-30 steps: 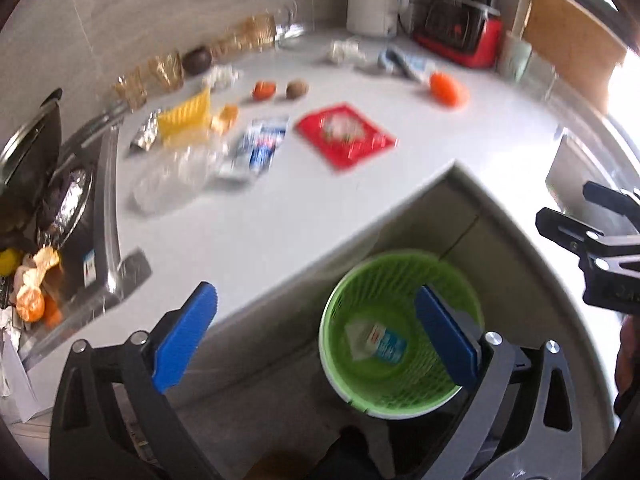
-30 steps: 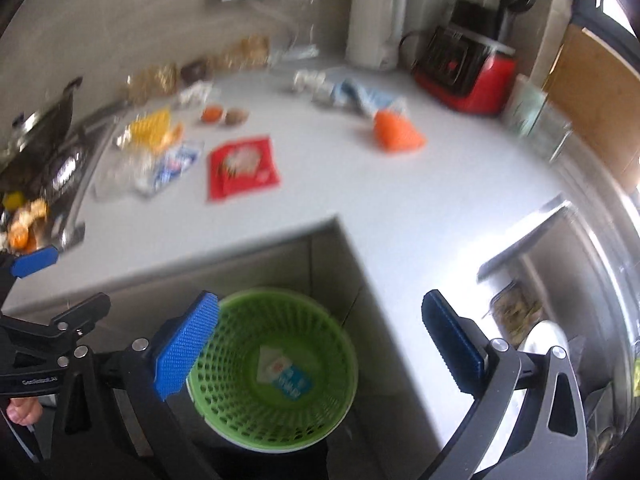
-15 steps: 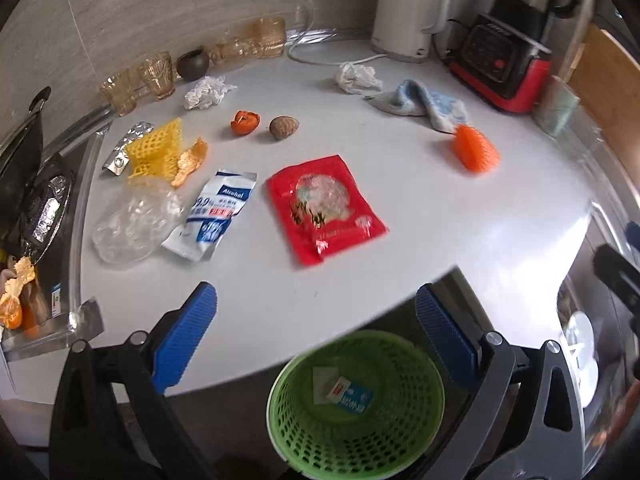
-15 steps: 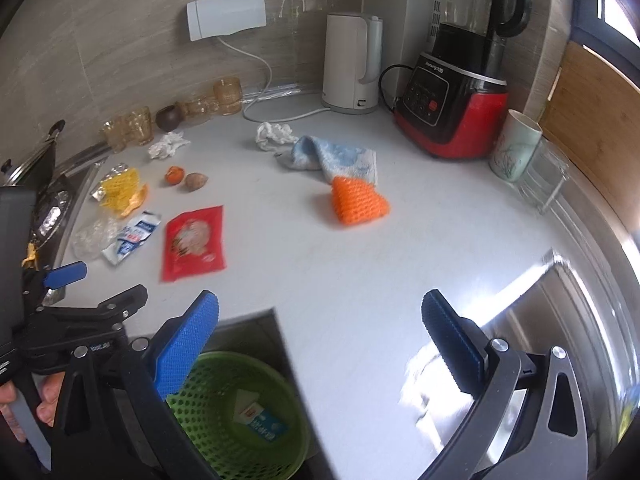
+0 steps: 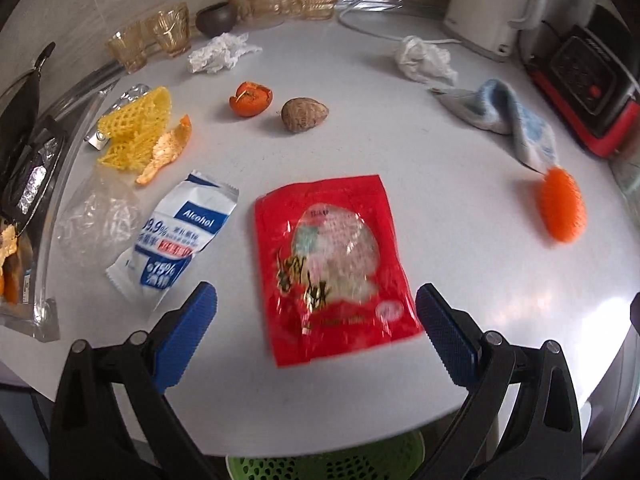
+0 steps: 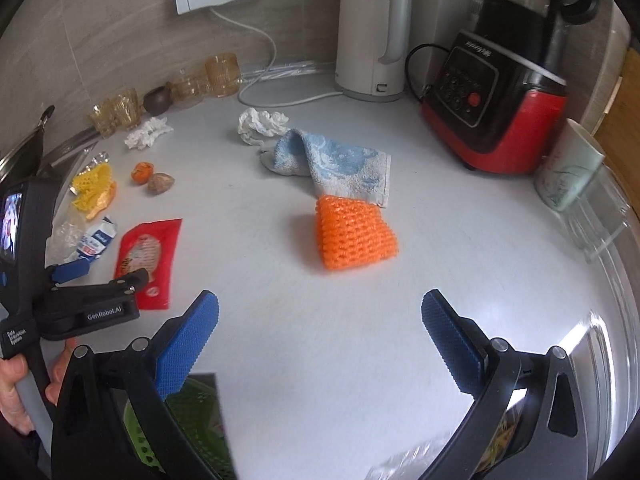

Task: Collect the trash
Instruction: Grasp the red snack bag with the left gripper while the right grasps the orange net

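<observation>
Your left gripper (image 5: 316,320) gapes wide over the red packet (image 5: 334,262), which lies flat near the countertop's (image 5: 460,184) front edge, long axis probably running front to back. Your right gripper (image 6: 320,332) hangs wide, empty.

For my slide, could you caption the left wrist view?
Open left gripper hovers over a red packet on the white counter.

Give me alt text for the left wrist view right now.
The open left gripper hovers over a white counter, its blue jaws on either side of the near end of a flat red snack packet. Left of it lie an alcohol wipe pack, clear plastic and yellow foam netting; a green basket shows below the counter edge.
</observation>
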The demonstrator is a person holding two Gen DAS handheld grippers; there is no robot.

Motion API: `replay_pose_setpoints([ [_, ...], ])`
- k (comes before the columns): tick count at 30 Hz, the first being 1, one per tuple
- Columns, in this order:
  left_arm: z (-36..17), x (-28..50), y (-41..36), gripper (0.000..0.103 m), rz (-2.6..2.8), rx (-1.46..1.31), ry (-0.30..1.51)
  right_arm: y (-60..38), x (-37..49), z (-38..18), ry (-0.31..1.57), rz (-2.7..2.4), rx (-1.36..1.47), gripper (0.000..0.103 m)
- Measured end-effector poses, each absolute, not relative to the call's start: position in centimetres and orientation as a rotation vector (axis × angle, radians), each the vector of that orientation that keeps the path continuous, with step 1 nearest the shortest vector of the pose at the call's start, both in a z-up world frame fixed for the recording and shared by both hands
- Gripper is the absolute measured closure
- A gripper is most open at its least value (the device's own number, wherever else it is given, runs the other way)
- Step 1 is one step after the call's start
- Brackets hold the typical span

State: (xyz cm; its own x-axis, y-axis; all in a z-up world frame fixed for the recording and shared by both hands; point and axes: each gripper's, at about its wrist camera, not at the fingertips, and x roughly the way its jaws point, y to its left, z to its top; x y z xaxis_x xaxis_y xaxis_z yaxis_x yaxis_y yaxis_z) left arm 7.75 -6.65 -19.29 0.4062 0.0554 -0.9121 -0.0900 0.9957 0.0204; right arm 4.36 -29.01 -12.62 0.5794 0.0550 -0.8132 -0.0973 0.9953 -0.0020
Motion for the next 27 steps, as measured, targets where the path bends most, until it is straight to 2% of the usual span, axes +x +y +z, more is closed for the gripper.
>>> replay_pose_setpoints([
  [16, -21.9, 10.8, -7.2, 0.008, 0.192, -0.06, 1.212, -31.6, 9.3, -15.4, 1.0, 0.133, -0.016, 0.002],
  [18, -21.9, 10.9, -7.2, 0.012, 0.181, -0.072, 1.207, -31.8, 9.5, -15.7, 1.005, 0.136, -0.013, 0.002],
  [20, -21.8, 11.0, -7.0, 0.023, 0.158, -0.106, 1.208, -32.0, 9.8, -15.9, 1.01, 0.137, -0.005, 0.002],
  [21, -21.7, 11.0, -6.9, 0.025, 0.147, -0.127, 1.211, -32.1, 9.9, -16.0, 1.012, 0.138, -0.003, 0.002],
  [24, -21.4, 10.8, -7.2, 0.042, 0.131, -0.115, 1.192, -32.3, 10.0, -16.2, 1.017, 0.139, 0.005, 0.002],
  [25, -21.3, 10.8, -7.5, 0.051, 0.117, -0.107, 1.185, -32.4, 10.1, -16.3, 1.018, 0.142, 0.006, 0.002],
  [27, -21.1, 10.7, -7.8, 0.06, 0.103, -0.1, 1.181, -32.5, 10.2, -16.5, 1.023, 0.143, 0.01, 0.002],
])
